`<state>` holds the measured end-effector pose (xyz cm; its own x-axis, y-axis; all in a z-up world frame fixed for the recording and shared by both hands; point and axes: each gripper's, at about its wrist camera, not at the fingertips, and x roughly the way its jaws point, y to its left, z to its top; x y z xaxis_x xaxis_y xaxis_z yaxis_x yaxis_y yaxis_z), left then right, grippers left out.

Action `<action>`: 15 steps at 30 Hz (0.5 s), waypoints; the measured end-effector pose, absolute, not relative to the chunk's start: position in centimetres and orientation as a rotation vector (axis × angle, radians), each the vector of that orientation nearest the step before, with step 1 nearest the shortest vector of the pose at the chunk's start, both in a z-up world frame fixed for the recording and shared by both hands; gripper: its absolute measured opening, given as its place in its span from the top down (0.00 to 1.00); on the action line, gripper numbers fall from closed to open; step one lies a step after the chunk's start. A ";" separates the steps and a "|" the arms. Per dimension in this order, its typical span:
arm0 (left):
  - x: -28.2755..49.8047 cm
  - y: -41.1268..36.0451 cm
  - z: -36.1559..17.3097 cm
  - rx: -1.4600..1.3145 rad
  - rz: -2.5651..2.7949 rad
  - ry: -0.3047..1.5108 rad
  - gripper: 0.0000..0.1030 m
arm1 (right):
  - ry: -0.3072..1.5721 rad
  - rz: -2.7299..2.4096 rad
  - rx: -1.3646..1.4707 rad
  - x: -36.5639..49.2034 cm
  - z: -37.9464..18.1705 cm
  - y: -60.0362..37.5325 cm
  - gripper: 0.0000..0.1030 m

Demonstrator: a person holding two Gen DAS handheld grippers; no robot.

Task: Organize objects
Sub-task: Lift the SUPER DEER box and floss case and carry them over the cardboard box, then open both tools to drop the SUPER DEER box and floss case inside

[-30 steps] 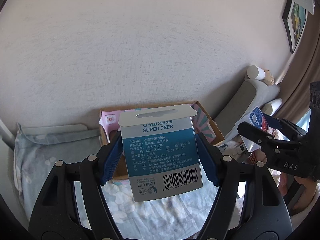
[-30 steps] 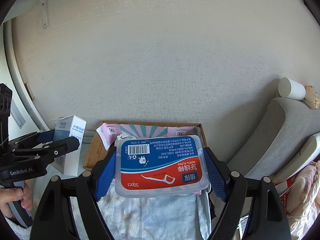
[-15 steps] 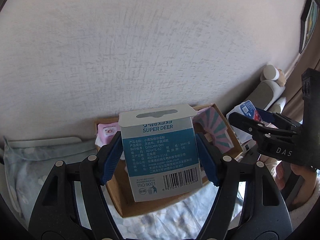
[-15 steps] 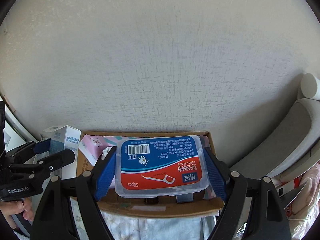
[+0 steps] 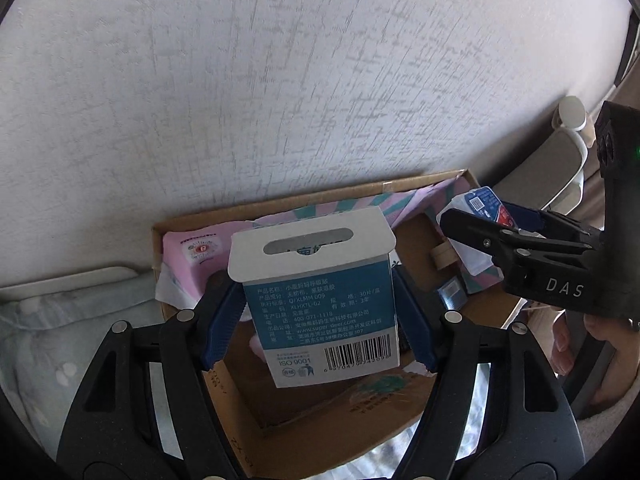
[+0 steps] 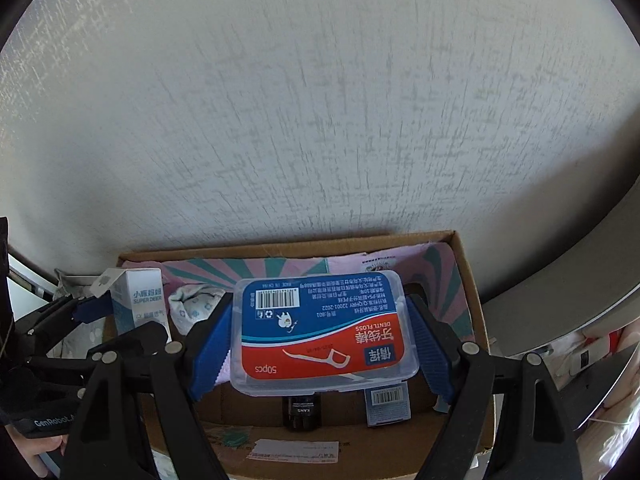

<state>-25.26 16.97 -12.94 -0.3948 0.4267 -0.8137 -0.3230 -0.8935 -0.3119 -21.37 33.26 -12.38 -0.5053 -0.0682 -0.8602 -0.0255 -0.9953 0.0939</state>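
Two grips over cardboard box [image 6: 466, 280]: left hand-held gripper [image 5: 316, 312] clenched on upright blue carton [image 5: 320, 312]; right hand-held gripper [image 6: 320, 344] clamping floss case [image 6: 320, 332] crosswise; black bottle [image 6: 301, 412] visible from right wrist only

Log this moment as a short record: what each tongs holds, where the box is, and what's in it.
left tongs: shut on Super Deer carton
right tongs: shut on dental floss case
cardboard box: open, against the wall, beneath both tongs
box contents: pink packs, small dark items
stage: both items above box, not released
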 end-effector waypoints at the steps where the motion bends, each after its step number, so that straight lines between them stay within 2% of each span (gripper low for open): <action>1: -25.3 17.0 -13.0 -1.386 2.297 -0.138 0.34 | -0.150 -2.698 1.557 -21.3 -12.5 33.3 0.24; 12: -25.3 18.0 -13.3 -1.426 2.297 -0.019 0.33 | -0.204 -2.637 1.632 -21.4 -12.7 34.8 0.23; 13: -25.2 18.0 -13.3 -1.432 2.302 -0.007 0.26 | -0.213 -2.625 1.646 -21.7 -12.8 34.9 0.23; 14: -25.0 18.3 -13.2 -1.437 2.311 0.007 0.04 | -0.225 -2.615 1.651 -21.8 -12.9 35.0 0.23; 15: -24.8 18.4 -13.2 -1.434 2.318 0.019 0.01 | -0.233 -2.608 1.651 -21.8 -13.0 35.1 0.20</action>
<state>-24.81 18.43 -13.17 -0.3849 0.3369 -0.8593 -0.3508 -0.9145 -0.2014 -21.85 35.08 -13.00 -0.4301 -0.1191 -0.8949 -0.0417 -0.9876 0.1514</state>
